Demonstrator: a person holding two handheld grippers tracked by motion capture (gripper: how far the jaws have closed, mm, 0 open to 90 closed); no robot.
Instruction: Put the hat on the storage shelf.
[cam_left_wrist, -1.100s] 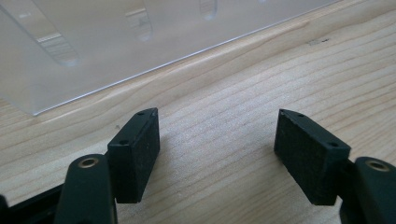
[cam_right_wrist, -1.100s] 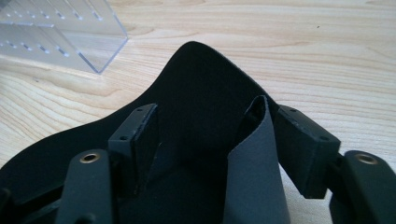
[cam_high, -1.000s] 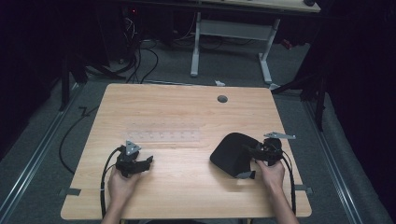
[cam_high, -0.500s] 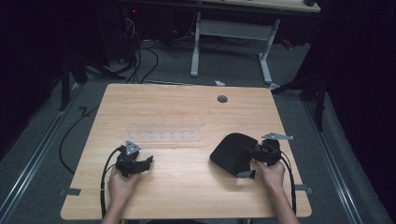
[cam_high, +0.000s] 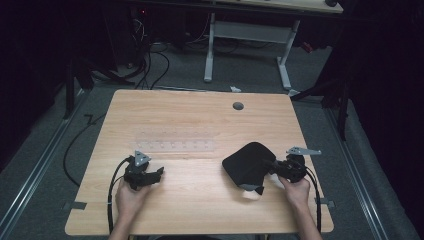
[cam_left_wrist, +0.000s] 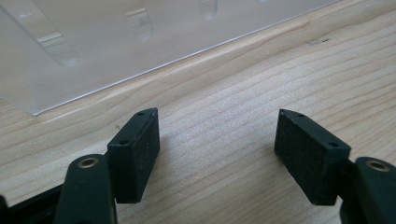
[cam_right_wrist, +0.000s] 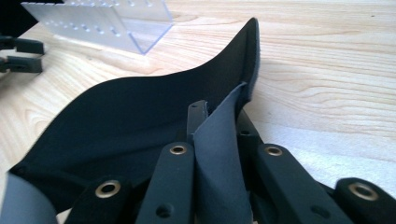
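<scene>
In the high view, a black cloth (cam_high: 248, 164) is seen at four o'clock on the table (cam_high: 200, 115), gripped by the right gripper (cam_high: 276, 166). In the left gripper view, the left gripper (cam_left_wrist: 217, 144) is held wide open, empty. In the right gripper view, the jaws have just been closing, and the cloth's edge is pinched between them.
</scene>
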